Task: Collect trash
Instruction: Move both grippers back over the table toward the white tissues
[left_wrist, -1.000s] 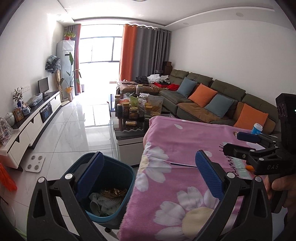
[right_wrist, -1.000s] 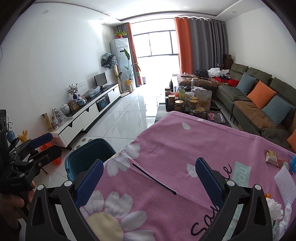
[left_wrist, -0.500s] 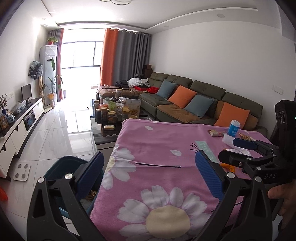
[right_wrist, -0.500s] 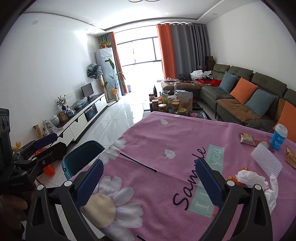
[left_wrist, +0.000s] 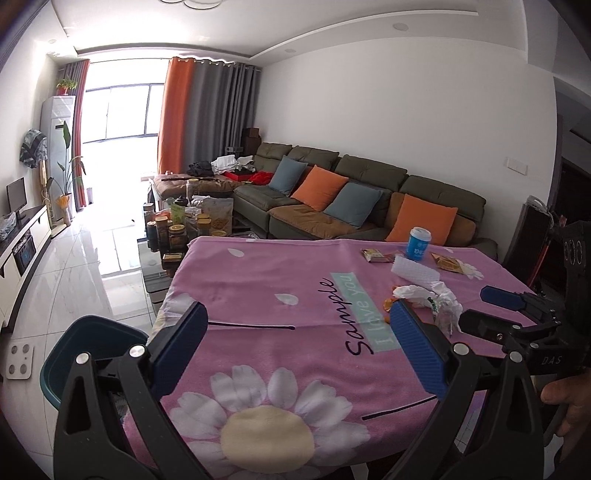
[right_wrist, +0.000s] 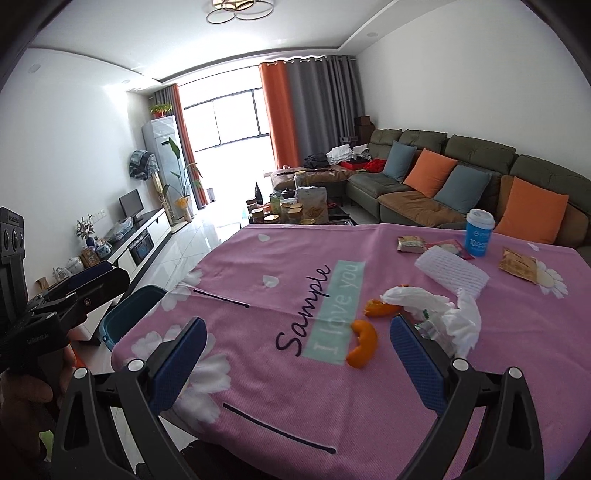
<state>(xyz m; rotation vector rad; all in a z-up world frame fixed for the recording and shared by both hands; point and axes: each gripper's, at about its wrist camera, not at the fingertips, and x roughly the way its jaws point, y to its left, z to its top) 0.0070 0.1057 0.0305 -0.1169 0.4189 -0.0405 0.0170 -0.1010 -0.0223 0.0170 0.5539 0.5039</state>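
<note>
black frames | blue ribbed fingers (left_wrist: 417, 354) | silver screws | "DAS" marking

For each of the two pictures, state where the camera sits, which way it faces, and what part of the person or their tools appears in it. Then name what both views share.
Left wrist: sits on the left claw, facing across the pink cloth toward the sofa; shows its own open fingers, the right claw and a hand.
Right wrist: sits on the right claw, facing the same cloth and the window; shows its open fingers and the left claw.
Shared: cloth, blue cup, tissue, bin, sofa.
</note>
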